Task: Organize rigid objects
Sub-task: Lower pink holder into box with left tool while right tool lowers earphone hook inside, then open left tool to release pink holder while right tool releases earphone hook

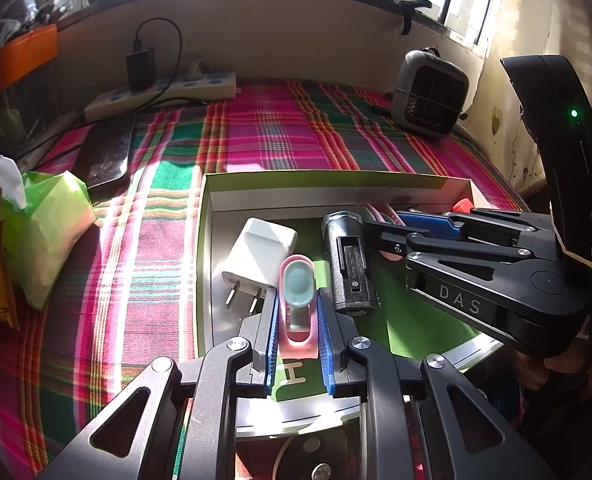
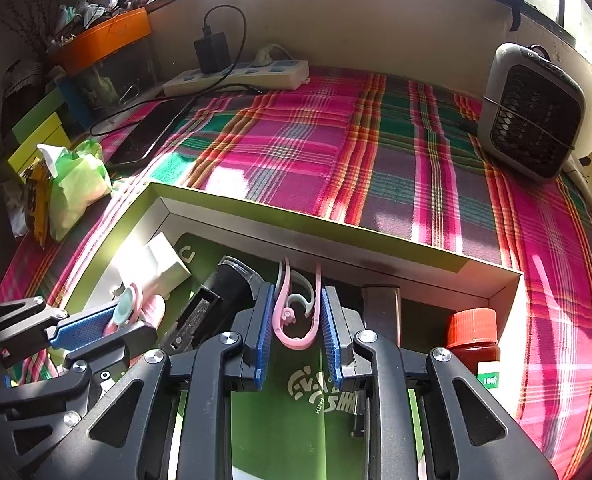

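Observation:
An open cardboard box (image 1: 296,180) with a green floor lies on the plaid cloth. In it are a white plug charger (image 1: 260,256), a black flashlight (image 1: 346,264) and a red-capped bottle (image 2: 474,340). My left gripper (image 1: 297,296) is shut on a pink holder with a teal spoon-shaped insert (image 1: 298,280), low over the box's near left part. My right gripper (image 2: 298,292) is shut on a thin pink and grey looped clip (image 2: 287,314) near the box's far wall (image 2: 296,216). Each gripper shows in the other view: the right gripper (image 1: 380,236) and the left gripper (image 2: 132,318).
A dark grey block (image 2: 380,308) stands in the box beside the bottle. On the cloth are a green tissue pack (image 1: 52,224), a dark flat tablet (image 1: 108,152), a power strip (image 1: 164,94) with a black adapter, and a small grey heater (image 1: 430,94). An orange tray (image 2: 104,40) sits far left.

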`<state>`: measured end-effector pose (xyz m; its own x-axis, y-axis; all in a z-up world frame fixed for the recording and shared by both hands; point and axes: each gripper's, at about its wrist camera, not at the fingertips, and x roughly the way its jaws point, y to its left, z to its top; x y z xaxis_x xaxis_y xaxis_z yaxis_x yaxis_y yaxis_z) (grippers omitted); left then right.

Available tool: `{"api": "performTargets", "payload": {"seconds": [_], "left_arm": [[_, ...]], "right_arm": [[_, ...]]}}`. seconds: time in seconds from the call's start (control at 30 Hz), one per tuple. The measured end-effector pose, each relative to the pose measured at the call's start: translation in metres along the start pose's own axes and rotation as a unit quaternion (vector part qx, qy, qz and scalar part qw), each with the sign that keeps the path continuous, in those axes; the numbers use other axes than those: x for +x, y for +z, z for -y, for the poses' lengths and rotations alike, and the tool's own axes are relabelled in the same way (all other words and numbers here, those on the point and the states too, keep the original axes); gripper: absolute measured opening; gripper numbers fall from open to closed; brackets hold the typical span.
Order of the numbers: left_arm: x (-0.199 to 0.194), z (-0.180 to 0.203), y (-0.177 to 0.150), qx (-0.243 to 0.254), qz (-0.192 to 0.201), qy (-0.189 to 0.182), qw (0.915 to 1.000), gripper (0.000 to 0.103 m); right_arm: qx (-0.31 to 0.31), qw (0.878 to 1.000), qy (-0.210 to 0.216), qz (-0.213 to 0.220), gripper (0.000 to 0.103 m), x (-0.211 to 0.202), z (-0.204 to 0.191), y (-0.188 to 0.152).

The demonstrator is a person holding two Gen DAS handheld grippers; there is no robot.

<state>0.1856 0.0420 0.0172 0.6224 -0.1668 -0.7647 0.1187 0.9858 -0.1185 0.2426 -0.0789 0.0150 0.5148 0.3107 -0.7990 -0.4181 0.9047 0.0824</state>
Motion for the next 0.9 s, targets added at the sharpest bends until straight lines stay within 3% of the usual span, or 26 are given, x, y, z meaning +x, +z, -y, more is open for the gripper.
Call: {"api": "performTargets", "payload": {"seconds": [0.5, 0.7, 0.9], "left_arm": [[0.0012, 0.0011, -0.0002, 0.003, -0.001, 0.005, 1.0000, 0.018], [-0.0001, 0.0005, -0.0008, 0.003, 0.001, 0.004, 1.0000, 0.023], [-0.0017, 0.0010, -0.0011, 0.002, 0.003, 0.008, 1.0000, 0.026]], "right_arm": [[0.003, 1.000, 0.003, 0.001, 0.024, -0.0008, 0.0012, -0.0005], [0.008, 1.000, 0.003, 0.004, 0.024, -0.0020, 0.0040, -0.0010], [0.015, 1.000, 0.005, 0.010, 0.035, -0.0053, 0.0063, -0.0023]]}}
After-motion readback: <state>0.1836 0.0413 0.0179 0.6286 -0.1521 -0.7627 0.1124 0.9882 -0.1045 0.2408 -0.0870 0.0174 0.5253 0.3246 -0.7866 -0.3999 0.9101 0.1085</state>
